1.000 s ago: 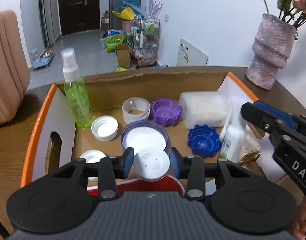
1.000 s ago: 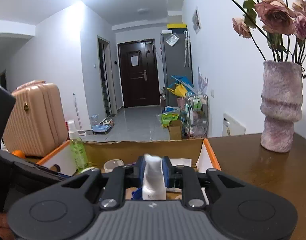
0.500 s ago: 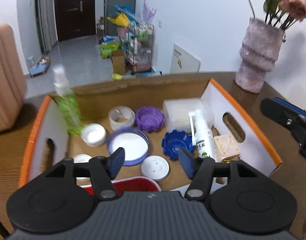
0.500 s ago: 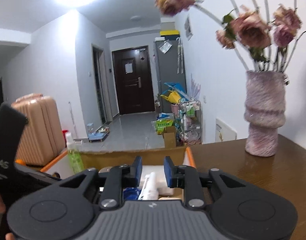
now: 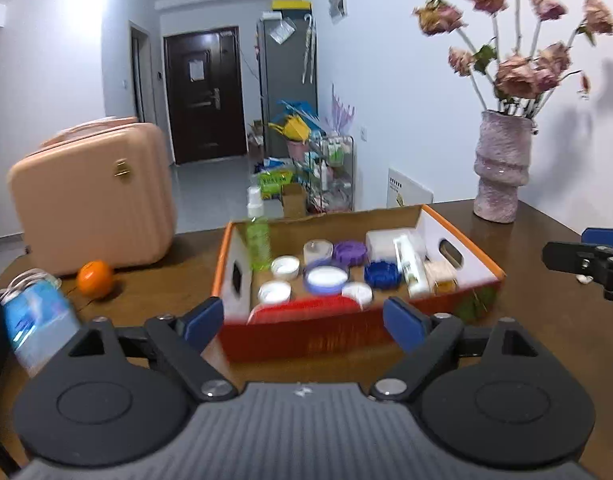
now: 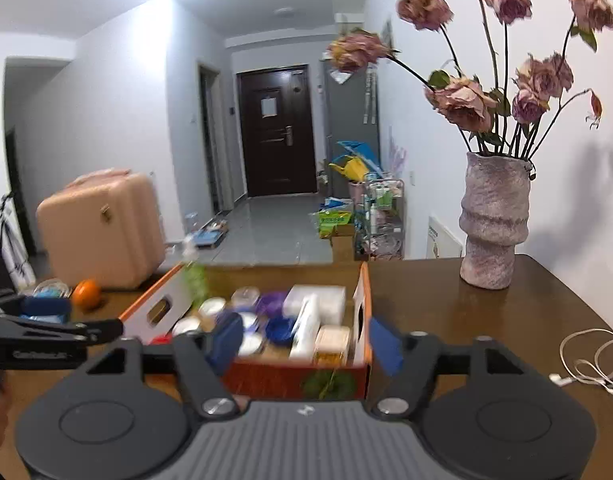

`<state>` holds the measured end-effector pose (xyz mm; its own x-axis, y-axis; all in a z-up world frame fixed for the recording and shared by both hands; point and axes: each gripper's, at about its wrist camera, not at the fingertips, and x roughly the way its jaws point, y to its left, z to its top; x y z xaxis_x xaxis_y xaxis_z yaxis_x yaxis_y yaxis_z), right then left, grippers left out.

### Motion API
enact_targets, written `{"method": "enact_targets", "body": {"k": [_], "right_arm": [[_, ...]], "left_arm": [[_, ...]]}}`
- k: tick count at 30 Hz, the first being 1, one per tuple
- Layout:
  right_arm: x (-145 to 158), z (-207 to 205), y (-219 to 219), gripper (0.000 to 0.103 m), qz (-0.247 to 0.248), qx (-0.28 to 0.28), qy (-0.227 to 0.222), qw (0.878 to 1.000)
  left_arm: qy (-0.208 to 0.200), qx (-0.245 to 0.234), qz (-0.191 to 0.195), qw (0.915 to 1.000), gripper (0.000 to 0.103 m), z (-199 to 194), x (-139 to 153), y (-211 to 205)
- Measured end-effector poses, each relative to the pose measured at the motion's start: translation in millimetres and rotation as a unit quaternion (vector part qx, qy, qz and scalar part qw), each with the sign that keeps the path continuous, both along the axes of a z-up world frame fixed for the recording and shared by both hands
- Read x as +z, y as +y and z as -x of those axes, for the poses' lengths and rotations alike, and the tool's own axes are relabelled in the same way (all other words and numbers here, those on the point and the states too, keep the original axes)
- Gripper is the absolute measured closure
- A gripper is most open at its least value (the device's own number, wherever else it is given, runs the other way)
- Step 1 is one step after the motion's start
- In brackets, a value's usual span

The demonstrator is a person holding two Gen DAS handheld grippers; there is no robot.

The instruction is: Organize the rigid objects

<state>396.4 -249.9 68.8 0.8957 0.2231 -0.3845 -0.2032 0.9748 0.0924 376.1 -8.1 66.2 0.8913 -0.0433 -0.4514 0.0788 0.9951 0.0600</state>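
Note:
An orange-rimmed cardboard box (image 5: 462, 236) stands on the brown table and holds a green spray bottle (image 5: 257, 246), white lids (image 5: 356, 292), purple (image 5: 348, 253) and blue (image 5: 382, 274) lids, and a white spray bottle (image 5: 410, 270) lying flat. My left gripper (image 5: 304, 322) is open and empty, pulled back in front of the box. My right gripper (image 6: 304, 342) is open and empty, in front of the box's (image 6: 365, 296) right end. The white spray bottle (image 6: 306, 330) also shows in the right wrist view.
A pink vase (image 5: 500, 172) with dried flowers stands at the back right of the table. A pink suitcase (image 5: 90, 196), an orange (image 5: 94, 280) and a blue packet (image 5: 38, 320) are at the left. A white cable (image 6: 590, 356) lies at the right.
My left gripper let go of the white lid and my right let go of the white spray bottle; both now lie in the box. Both grippers opened wide and drew back.

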Motion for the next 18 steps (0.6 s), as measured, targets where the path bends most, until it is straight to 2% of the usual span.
{"method": "enact_targets", "body": {"k": [3,6,10,16,18], "right_arm": [[-12,41,7,0.013,0.022,0.010,-0.020,1.000],[-34,81,18,0.013,0.049,0.018,-0.022,0.998],[-57,142,24,0.012,0.031,0.023,-0.019,0.999],[-73,235,34,0.011,0.023,0.026,-0.034,0.999],[-75,265,38,0.006,0.025,0.040,-0.037,0.998]], "left_arm": [[-0.028,0.007,0.012,0.9995,0.004,59,-8,8],[-0.055,0.023,0.014,0.9981,0.003,115,-19,13],[-0.071,0.039,0.009,0.9967,0.000,183,-31,19],[-0.083,0.047,-0.006,0.9954,0.000,274,-51,19],[-0.082,0.045,-0.029,0.9952,0.000,296,-57,19]]}}
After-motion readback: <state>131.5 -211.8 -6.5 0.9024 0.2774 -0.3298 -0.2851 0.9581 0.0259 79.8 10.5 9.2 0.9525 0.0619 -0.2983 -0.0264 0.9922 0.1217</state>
